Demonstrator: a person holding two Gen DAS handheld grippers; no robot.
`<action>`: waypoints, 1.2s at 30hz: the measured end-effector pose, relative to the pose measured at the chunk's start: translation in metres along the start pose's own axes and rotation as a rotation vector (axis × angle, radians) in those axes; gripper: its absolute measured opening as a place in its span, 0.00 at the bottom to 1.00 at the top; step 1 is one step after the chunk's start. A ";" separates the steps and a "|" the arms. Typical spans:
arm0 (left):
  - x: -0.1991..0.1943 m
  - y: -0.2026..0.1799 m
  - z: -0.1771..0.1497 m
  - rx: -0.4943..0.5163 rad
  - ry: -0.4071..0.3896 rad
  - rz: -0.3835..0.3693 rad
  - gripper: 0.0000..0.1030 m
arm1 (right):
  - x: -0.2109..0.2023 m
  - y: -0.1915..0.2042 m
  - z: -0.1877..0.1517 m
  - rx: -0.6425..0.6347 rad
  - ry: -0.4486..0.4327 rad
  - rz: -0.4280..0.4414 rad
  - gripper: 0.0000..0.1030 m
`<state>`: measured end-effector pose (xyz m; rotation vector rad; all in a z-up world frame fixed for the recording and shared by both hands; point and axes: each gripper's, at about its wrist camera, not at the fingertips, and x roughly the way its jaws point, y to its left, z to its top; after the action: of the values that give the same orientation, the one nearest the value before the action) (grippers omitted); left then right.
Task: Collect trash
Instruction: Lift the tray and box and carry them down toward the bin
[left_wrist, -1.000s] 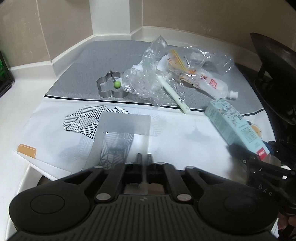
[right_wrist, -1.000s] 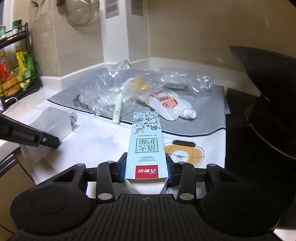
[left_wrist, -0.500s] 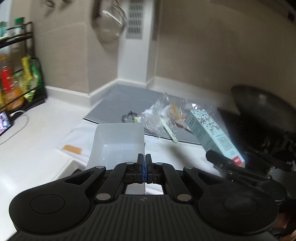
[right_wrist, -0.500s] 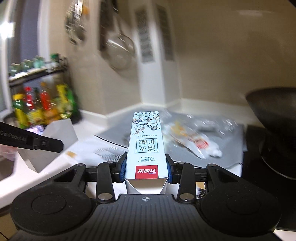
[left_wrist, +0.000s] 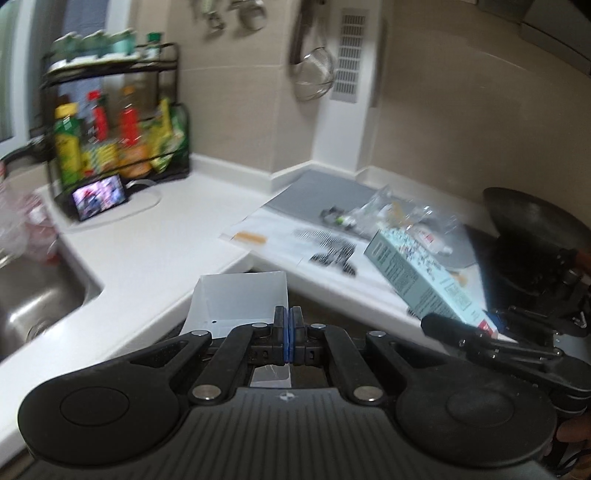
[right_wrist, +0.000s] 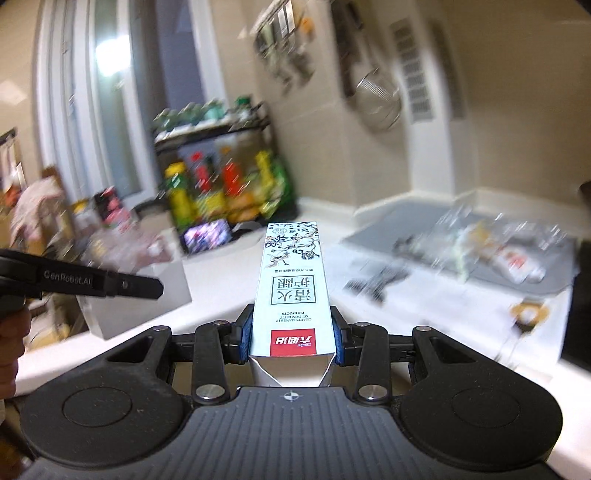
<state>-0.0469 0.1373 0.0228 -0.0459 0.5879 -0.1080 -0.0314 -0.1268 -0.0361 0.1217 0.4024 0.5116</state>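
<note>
Carrying 2 pieces of trash off the white counter (left_wrist: 159, 236) at once. Left gripper (left_wrist: 287, 334) pinched fully together on the thin edge of the white tray (left_wrist: 240, 299), held out past the counter's front edge; right gripper (right_wrist: 291, 341) clamped on the pale-green carton (right_wrist: 293, 280) near its red-labelled end, pointing forward. Judged best done by keeping both grips firm, holding the tray level, and keeping the carton clear of the left gripper. Plastic wrappers (left_wrist: 399, 218) left on the grey mat (left_wrist: 317, 192).

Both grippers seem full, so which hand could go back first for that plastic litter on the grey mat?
Neither is free. Probably the right: its gripper holds the pale blue carton, nearer the clear plastic wrappers than the left gripper pinching the white tray.
</note>
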 end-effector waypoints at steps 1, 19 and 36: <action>-0.003 0.004 -0.008 -0.009 0.006 0.006 0.00 | 0.002 0.004 -0.006 0.000 0.028 0.008 0.41; 0.020 0.024 -0.097 -0.053 0.168 0.050 0.00 | 0.026 0.023 -0.070 0.010 0.296 0.010 0.41; 0.049 0.022 -0.101 -0.048 0.221 0.026 0.00 | 0.048 0.018 -0.076 0.025 0.355 0.002 0.41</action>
<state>-0.0602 0.1524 -0.0898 -0.0740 0.8118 -0.0742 -0.0322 -0.0865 -0.1179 0.0541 0.7558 0.5310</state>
